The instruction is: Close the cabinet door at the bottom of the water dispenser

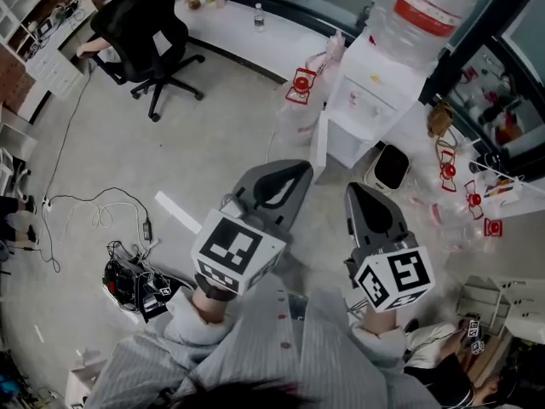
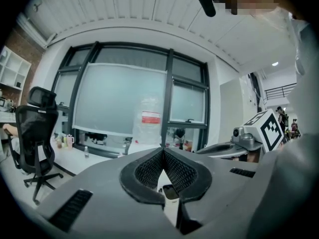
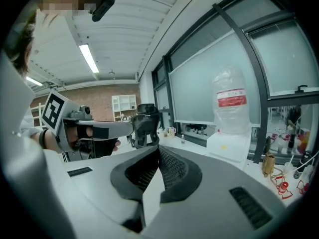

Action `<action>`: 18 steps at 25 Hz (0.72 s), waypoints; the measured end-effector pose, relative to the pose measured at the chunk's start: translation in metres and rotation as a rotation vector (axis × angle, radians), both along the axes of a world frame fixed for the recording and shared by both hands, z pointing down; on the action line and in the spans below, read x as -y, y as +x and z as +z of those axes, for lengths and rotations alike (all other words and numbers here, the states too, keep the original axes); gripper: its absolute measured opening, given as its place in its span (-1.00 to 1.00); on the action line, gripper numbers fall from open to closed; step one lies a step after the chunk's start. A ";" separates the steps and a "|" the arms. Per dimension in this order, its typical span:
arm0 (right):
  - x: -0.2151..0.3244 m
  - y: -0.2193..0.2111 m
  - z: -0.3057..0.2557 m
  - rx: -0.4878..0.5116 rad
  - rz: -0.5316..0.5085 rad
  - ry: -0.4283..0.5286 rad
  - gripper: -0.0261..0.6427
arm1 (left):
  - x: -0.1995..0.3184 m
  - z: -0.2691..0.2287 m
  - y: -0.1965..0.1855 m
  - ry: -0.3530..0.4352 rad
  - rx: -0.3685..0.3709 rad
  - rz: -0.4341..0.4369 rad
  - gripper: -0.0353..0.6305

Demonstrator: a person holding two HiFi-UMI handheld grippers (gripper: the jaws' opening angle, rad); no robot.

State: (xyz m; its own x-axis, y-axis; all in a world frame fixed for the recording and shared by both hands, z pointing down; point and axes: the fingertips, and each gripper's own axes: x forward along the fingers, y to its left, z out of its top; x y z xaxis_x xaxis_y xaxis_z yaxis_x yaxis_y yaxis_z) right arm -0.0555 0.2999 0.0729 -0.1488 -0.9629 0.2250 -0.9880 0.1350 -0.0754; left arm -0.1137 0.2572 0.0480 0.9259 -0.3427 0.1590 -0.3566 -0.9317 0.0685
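Observation:
The white water dispenser (image 1: 375, 96) stands at the upper right with a big clear bottle (image 1: 417, 11) on top. Its bottom cabinet door (image 1: 321, 143) hangs open, swung out toward the left. My left gripper (image 1: 305, 167) points at the door's lower edge from a short way off, jaws together and empty. My right gripper (image 1: 351, 187) is beside it, a little nearer me, also shut on nothing. In the left gripper view the closed tips (image 2: 162, 149) hide the dispenser below the bottle (image 2: 149, 123). In the right gripper view the dispenser (image 3: 229, 146) lies right of the closed tips (image 3: 158, 147).
A black office chair (image 1: 145, 32) and a long white desk (image 1: 247, 28) lie at the back left. Cables and a black box (image 1: 128, 275) sit on the floor at left. A red lantern (image 1: 300, 85) and a black-and-white bin (image 1: 392, 167) flank the dispenser.

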 end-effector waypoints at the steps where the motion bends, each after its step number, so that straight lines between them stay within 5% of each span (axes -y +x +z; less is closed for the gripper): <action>1: 0.010 -0.002 0.001 0.002 0.004 -0.003 -0.88 | 0.010 0.000 -0.002 0.006 -0.004 0.004 -0.86; 18: 0.084 0.002 0.026 0.007 0.065 -0.087 -0.88 | 0.087 0.025 0.002 -0.060 -0.004 0.056 -0.86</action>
State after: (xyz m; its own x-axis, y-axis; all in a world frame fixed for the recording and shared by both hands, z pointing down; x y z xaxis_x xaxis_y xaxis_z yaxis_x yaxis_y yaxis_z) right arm -0.0537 0.2154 0.0985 -0.0885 -0.9476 0.3070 -0.9938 0.0633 -0.0912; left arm -0.1121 0.1704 0.0730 0.9438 -0.2808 0.1742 -0.3041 -0.9443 0.1258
